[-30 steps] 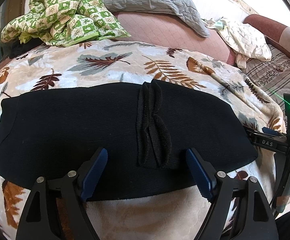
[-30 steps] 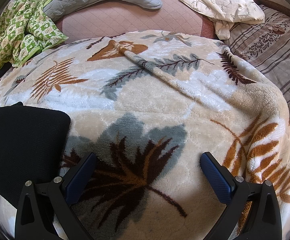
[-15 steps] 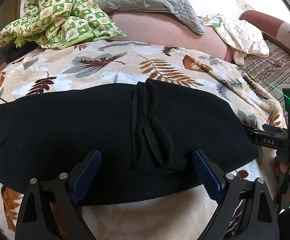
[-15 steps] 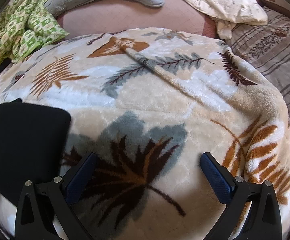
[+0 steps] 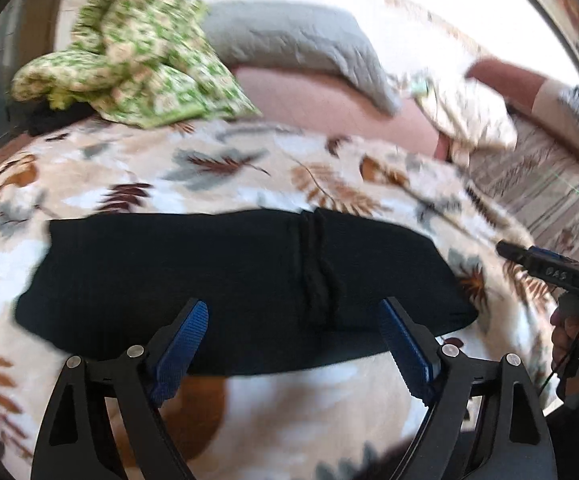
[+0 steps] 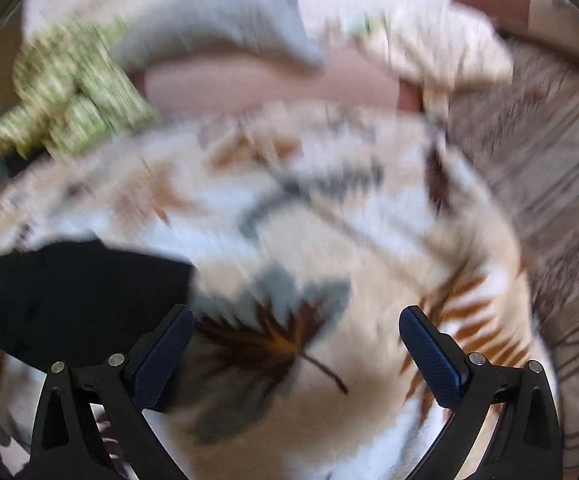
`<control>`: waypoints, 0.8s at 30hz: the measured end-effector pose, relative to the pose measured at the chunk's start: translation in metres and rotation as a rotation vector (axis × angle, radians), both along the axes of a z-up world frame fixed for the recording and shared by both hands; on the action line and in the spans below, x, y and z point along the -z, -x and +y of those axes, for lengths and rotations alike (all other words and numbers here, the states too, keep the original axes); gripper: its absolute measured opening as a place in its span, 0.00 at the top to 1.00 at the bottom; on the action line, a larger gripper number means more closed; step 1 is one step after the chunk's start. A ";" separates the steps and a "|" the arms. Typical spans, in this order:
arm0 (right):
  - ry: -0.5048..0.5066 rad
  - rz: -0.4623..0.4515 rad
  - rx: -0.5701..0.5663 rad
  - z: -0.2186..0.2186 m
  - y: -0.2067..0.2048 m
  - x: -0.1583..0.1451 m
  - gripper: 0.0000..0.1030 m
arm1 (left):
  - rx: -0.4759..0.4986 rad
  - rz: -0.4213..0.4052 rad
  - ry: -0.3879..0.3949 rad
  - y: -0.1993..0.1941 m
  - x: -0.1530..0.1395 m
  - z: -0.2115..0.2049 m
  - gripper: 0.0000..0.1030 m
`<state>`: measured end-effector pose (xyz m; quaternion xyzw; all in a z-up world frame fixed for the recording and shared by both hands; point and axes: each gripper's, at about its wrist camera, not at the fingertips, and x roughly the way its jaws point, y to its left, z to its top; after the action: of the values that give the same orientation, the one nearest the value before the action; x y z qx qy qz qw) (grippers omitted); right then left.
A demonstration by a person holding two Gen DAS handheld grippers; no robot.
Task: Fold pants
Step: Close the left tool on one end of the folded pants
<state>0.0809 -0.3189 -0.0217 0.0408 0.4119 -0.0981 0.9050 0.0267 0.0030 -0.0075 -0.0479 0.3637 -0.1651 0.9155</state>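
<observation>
The pants (image 5: 241,288) lie as a flat black band across the middle of the left wrist view, on the leaf-print blanket (image 5: 249,176) of the bed; folded at least once, apparently; a further fold may remain. Below it the left hand-held gripper (image 5: 293,344) is spread wide, holding nothing; the right hand-held gripper (image 6: 295,348) likewise gapes empty over bare blanket.

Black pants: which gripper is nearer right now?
Left. The left gripper hangs open over the near edge of the black pants. The right gripper, also open, is off their right end, over the leaf-print blanket.
</observation>
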 end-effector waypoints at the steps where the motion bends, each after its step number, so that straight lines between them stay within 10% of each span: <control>1: -0.015 -0.056 -0.029 0.004 0.006 -0.010 0.00 | -0.008 -0.007 0.036 0.008 -0.005 0.018 0.15; 5: -0.090 -0.197 -0.191 0.031 0.021 -0.033 0.00 | -0.072 0.024 0.224 0.029 -0.008 0.093 0.15; 14: -0.074 -0.181 -0.286 0.063 0.008 -0.025 0.00 | -0.358 0.241 0.784 0.017 0.051 0.214 0.15; 22: -0.089 -0.187 -0.286 0.064 0.011 -0.025 0.00 | -0.479 0.229 0.857 -0.012 0.072 0.223 0.12; 24: -0.091 -0.186 -0.285 0.063 0.012 -0.025 0.00 | -0.472 0.197 0.845 -0.013 0.069 0.217 0.29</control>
<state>0.0692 -0.2555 0.0034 0.0318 0.3320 0.0543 0.9412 0.0396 0.2201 -0.0766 -0.5114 0.3291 -0.0808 0.7897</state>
